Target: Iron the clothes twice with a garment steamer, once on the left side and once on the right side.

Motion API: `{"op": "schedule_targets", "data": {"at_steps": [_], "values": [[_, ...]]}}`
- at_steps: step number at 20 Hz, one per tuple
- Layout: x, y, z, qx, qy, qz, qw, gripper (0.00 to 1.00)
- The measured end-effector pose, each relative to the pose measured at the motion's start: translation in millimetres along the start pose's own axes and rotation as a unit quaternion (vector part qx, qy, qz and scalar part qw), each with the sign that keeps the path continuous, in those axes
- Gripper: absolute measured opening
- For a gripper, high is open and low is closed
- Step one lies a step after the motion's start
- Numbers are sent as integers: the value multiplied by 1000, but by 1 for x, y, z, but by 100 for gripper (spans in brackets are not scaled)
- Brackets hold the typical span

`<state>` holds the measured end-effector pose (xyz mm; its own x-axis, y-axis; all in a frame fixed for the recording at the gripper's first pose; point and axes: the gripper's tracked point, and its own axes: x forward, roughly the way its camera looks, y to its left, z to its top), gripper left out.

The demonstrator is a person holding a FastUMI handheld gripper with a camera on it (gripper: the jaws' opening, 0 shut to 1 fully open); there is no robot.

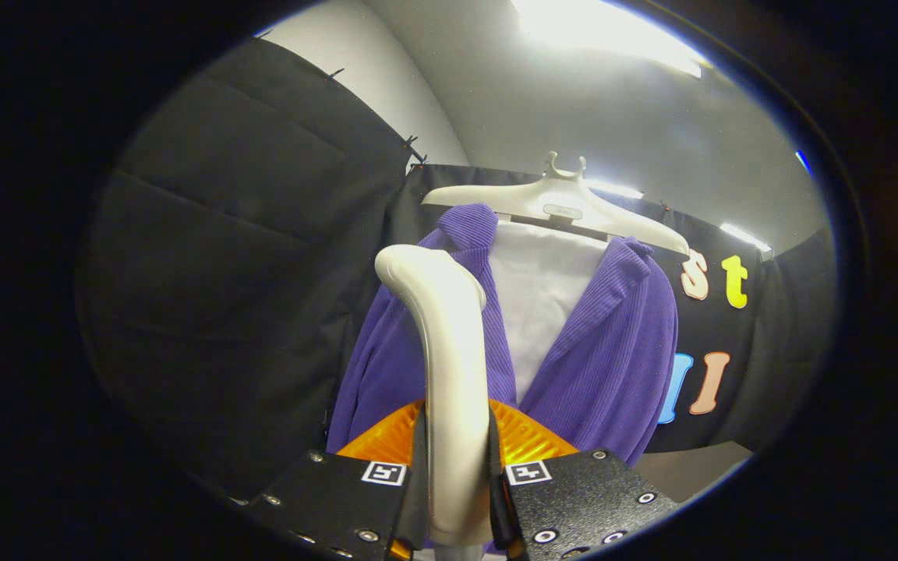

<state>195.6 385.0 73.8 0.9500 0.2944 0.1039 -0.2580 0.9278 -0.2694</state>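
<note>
Slippage is the main risk: the tongs [455, 475] clamp the smooth white steamer [449, 374] handle from both sides, and its rounded, glossy shape could twist or slide in the grip if the head drags on cloth. The purple jacket [597, 351] hangs open over a white shirt [542, 304] on a pale hanger [566, 204] just beyond the steamer, and a hard push could swing it aside. The tongs point forward and tilt upward, steamer upright, its head before the jacket's left panel.
</note>
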Motion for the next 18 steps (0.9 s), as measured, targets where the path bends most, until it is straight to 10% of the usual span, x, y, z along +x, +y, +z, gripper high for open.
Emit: {"op": "schedule_targets", "data": {"at_steps": [18], "values": [[-39, 18, -95, -30, 62, -5, 998, 32]]}}
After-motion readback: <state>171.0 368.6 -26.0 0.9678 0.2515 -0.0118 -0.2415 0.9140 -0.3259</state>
